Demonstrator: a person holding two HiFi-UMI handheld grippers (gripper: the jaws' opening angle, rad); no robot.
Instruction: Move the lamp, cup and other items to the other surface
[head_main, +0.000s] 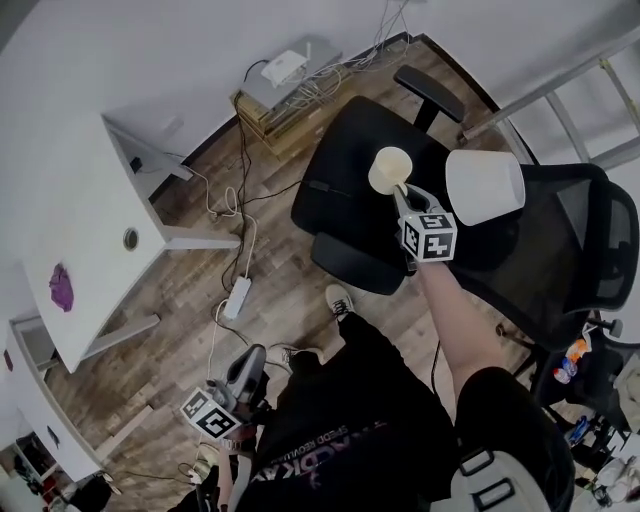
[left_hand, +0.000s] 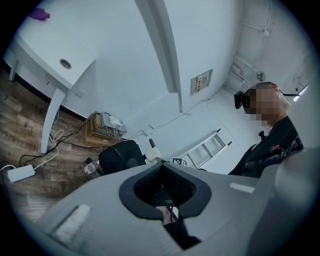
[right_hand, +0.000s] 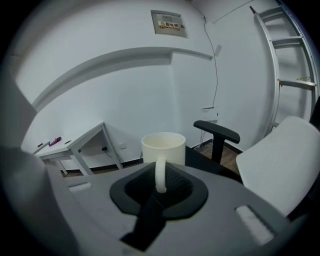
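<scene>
Right hand-held gripper (right_hand: 159, 186) pinches the handle of the cup (right_hand: 163, 145) over the chair (right_hand: 206, 161).

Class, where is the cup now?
Head view, upper right: the right gripper holds the cup over the black chair seat, left of the white lampshade.

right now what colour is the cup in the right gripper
The cup is plain cream-white, no pattern; it shows best in the right gripper view.
</scene>
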